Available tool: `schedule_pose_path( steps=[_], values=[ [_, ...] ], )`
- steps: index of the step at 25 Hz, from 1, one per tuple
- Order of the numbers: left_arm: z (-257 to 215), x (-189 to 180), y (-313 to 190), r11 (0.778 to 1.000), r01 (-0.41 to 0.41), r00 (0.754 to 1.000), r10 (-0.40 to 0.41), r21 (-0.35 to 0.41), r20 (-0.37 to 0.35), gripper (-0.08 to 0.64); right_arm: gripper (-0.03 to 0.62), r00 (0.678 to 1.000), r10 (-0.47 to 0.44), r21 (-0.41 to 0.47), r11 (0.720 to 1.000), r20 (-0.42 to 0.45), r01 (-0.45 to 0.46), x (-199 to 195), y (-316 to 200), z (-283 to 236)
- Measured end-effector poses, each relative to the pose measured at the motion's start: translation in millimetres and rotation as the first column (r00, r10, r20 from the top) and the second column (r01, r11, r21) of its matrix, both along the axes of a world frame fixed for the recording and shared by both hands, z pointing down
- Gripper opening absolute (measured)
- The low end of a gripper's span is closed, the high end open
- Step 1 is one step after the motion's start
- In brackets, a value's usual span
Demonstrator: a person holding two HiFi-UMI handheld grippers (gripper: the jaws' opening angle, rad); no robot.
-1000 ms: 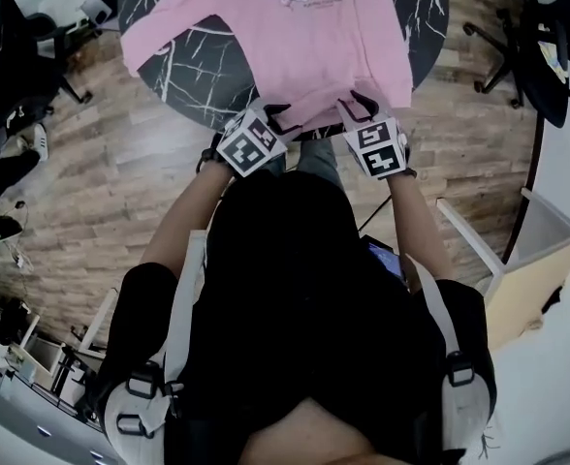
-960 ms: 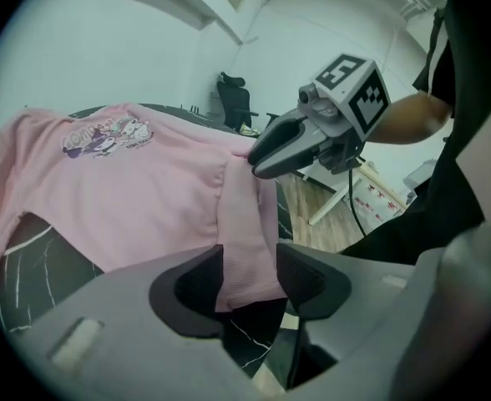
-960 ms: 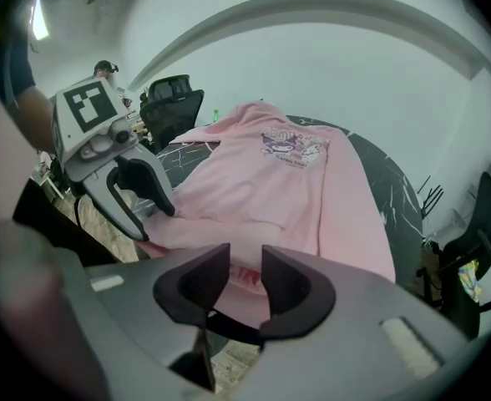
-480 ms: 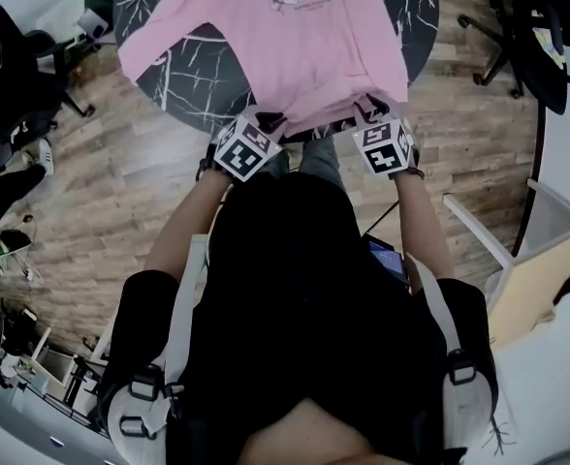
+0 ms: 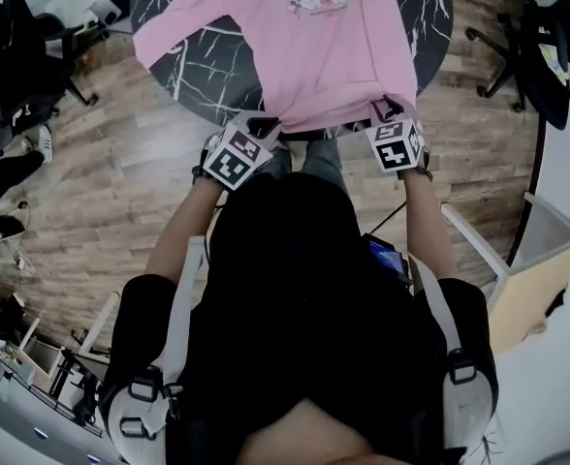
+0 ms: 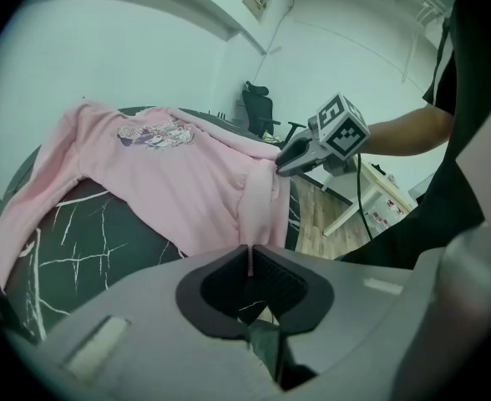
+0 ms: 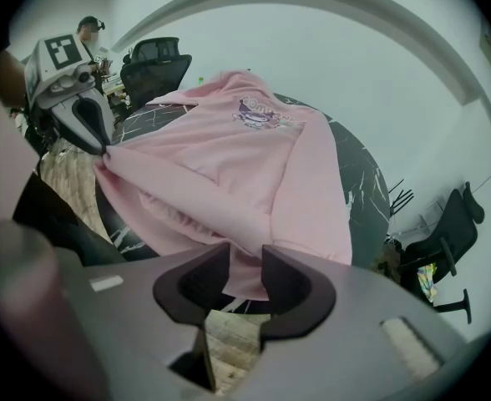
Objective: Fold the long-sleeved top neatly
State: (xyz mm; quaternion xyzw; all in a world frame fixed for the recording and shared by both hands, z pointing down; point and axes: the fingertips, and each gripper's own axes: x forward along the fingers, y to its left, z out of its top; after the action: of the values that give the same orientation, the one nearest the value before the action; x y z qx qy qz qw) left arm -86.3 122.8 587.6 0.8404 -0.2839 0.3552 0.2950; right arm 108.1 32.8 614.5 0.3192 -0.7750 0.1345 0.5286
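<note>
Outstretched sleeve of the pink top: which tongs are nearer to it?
Left. The left tongs pinch the hem on the sleeve's side; right tongs hold its far corner.

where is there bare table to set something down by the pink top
Bare table shows in the wedge between the sleeve and the body of the pink top, and a narrow strip along the right rim. The near edge is crowded: the left gripper and right gripper hold the hem.

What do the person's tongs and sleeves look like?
The left tongs and right tongs have grey bodies and black jaws, each topped by a white cube with black square markers. A dark cable hangs from the right one. Short black sleeves.
</note>
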Motion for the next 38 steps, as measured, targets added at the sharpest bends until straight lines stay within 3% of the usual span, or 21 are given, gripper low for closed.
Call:
schedule_pose_path(
  steps=[6, 11, 16, 20, 22, 25, 28, 34, 38],
  values=[
    [-9.6, -13.0, 1.4, 0.999, 0.031, 0.999, -0.031, 0.021, -0.037, 0.025, 0.126, 0.999, -0.014, 0.027, 1.0, -0.05, 0.015, 5.4, -5.0, 0.2],
    [3.1, -22.4, 13.8, 0.999, 0.034, 0.999, -0.034, -0.008, -0.022, 0.026, 0.126, 0.999, 0.044, 0.057, 0.997, 0.01, -0.044, 2.3, -5.7, -18.6],
    [8.2, -20.3, 17.5, 0.999, 0.031, 0.999, -0.032, -0.009, -0.016, 0.048, 0.129, 0.995, 0.096, 0.194, 0.976, 0.03, -0.1, 8.7, -22.8, -34.7],
    [14.2, -14.6, 27.6, 0.999, 0.007, 1.0, -0.006, -0.043, 0.023, 0.091, 0.19, 0.992, 0.122, 0.273, 0.953, 0.042, -0.129, 18.4, -40.7, -39.3],
    [13.7, -13.8, 29.6, 0.998, 0.038, 0.999, -0.036, -0.055, 0.029, 0.091, 0.19, 0.993, 0.104, 0.236, 0.965, 0.059, -0.115, 18.2, -41.8, -33.8],
    [0.8, -12.0, 14.4, 0.991, 0.126, 0.992, -0.125, -0.049, 0.013, 0.091, 0.173, 0.995, 0.014, 0.07, 0.997, 0.098, -0.021, 8.8, -38.4, -11.4],
    [-12.3, -1.5, -10.5, 0.978, 0.205, 0.979, -0.205, -0.032, 0.005, 0.091, 0.122, 0.986, -0.065, -0.06, 0.995, 0.156, 0.075, 3.8, -35.6, -11.8],
    [-22.8, 39.8, -50.5, 0.945, 0.327, 0.945, -0.327, -0.017, 0.006, 0.091, 0.083, 0.947, -0.246, -0.124, 0.953, 0.206, 0.275, 26.2, -43.6, -26.8],
    [-23.8, 74.0, -78.4, 0.935, 0.356, 0.935, -0.356, -0.01, 0.0, 0.091, 0.078, 0.933, -0.248, -0.126, 0.949, 0.261, 0.288, 51.8, -77.1, -30.0]
  ],
)
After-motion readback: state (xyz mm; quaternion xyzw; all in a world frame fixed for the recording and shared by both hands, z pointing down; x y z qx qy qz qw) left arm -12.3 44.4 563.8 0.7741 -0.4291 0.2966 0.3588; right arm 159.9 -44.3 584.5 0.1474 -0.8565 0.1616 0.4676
